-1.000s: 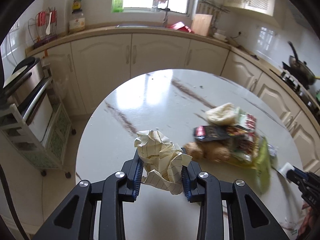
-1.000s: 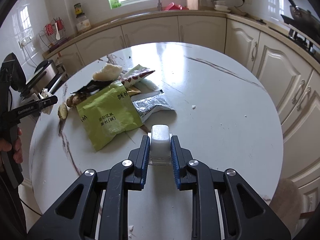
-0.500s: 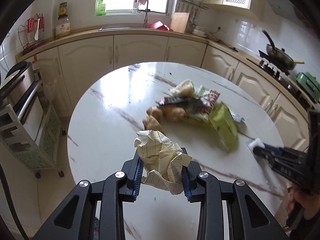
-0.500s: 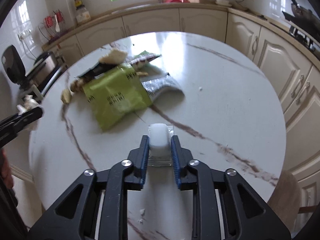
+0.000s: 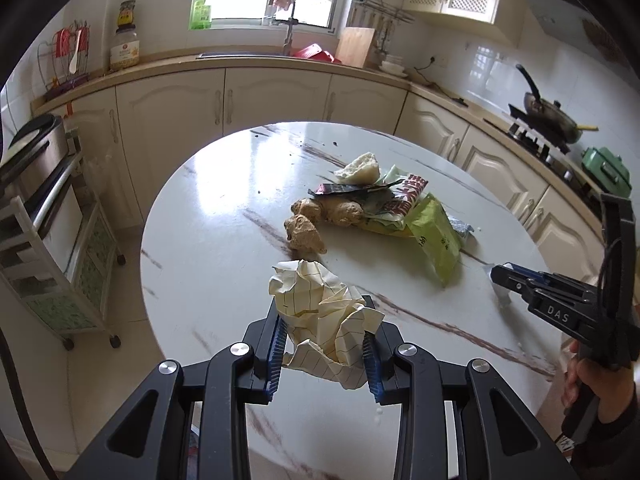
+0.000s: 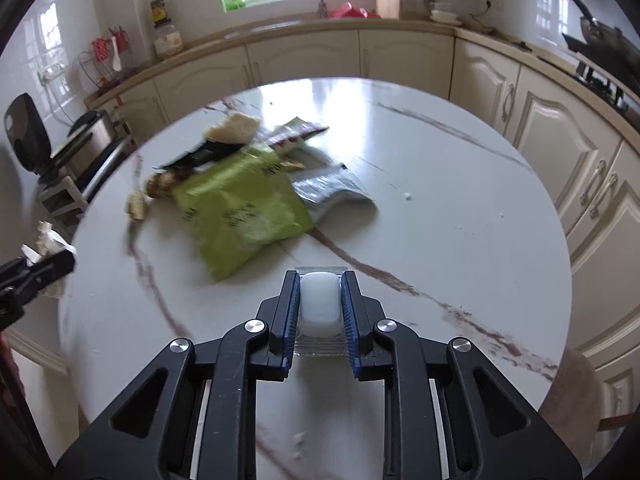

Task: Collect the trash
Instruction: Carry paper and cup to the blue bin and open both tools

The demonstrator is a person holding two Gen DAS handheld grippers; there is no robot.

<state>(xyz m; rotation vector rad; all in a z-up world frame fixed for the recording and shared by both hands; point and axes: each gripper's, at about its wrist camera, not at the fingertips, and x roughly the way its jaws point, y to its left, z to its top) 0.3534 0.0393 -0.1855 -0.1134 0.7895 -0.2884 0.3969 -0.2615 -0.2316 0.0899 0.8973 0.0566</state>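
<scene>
A: From the left wrist, what writing can be read?

B: "DAS" in white on the right gripper point(image 5: 505, 273) at the right edge, with a hand point(image 5: 600, 384) behind it. The green bag point(image 5: 434, 240) carries dark characters and the red wrapper point(image 5: 412, 190) white ones, neither readable. The jar point(image 5: 125, 42) on the far counter has a label too small to read.

A: And the left gripper point(image 5: 323, 344)?

B: Its blue pads are clamped on a paper ball point(image 5: 320, 316), cream with grid lines, held above the near edge of the worktop point(image 5: 208, 248). Beyond it lie two ginger pieces point(image 5: 306, 232), then the pile: bread point(image 5: 358, 169), a dark wrapper point(image 5: 352, 191), the red wrapper, the green bag and a foil packet point(image 5: 462, 227).

A: What differs from a second ago?

B: The pile sat close beside the paper ball then; now it lies farther off and the view takes in more of the worktop, with the right gripper in frame. The grip on the paper ball is unchanged.

A: The right wrist?

B: The right gripper point(image 6: 319, 304) is closing on a white block point(image 6: 319, 304) in clear film, its pads pressing both sides, over the worktop point(image 6: 460, 208). The green bag point(image 6: 244, 216) is blurred, its print unreadable; the foil packet point(image 6: 332, 190) lies just beside it. At the left edge, the left gripper point(image 6: 60, 260) shows with the paper ball point(image 6: 46, 240).

A: Any change there?

B: The pile now lies farther from the block.

A: Containers?

B: The jar point(image 6: 167, 36) holds something pale yellow.
</scene>
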